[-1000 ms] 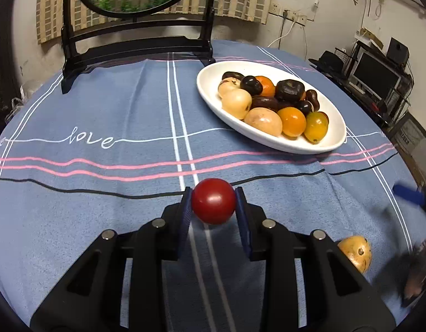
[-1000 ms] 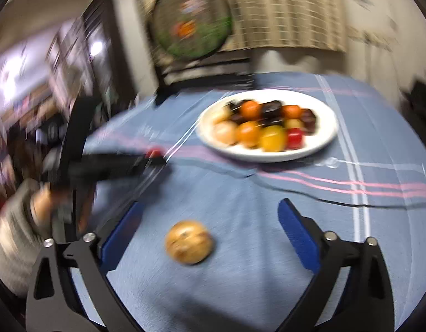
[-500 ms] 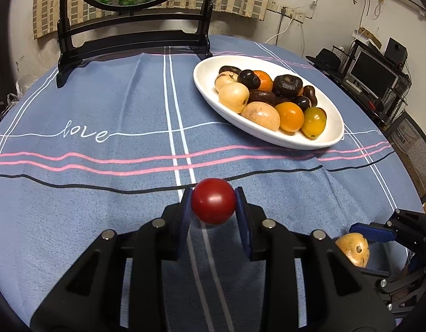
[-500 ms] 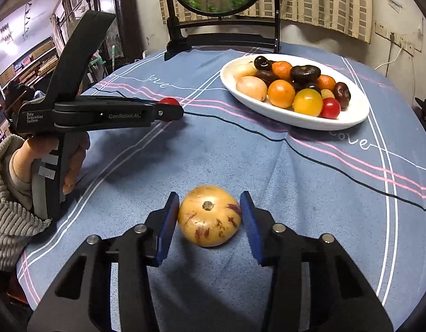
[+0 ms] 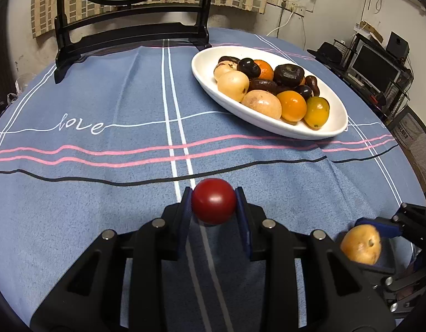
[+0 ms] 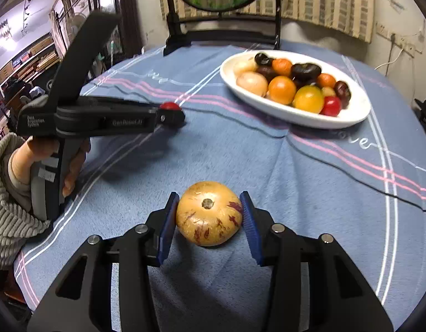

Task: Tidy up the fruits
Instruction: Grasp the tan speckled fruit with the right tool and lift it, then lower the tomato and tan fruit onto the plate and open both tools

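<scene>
Warm, moderate indoor light fills both views. The red fruit [image 5: 214, 204] carries a small soft highlight on its top, so light falls from above. The white dish [image 5: 334, 127] reads bright without blowing out. In the right wrist view, lamps glare at 10 o'clock and the tablecloth [image 6: 296, 171] darkens toward 6 o'clock. Fisheye bending curves the edges; black vignette rings every corner. Focus is crisp, with slight softness around the rim.

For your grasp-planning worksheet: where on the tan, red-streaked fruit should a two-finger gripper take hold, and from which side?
Grip the tan fruit across its widest middle, pads on opposite flanks, coming from the near side. It is round, stem end facing the camera, as the right gripper shows.
</scene>
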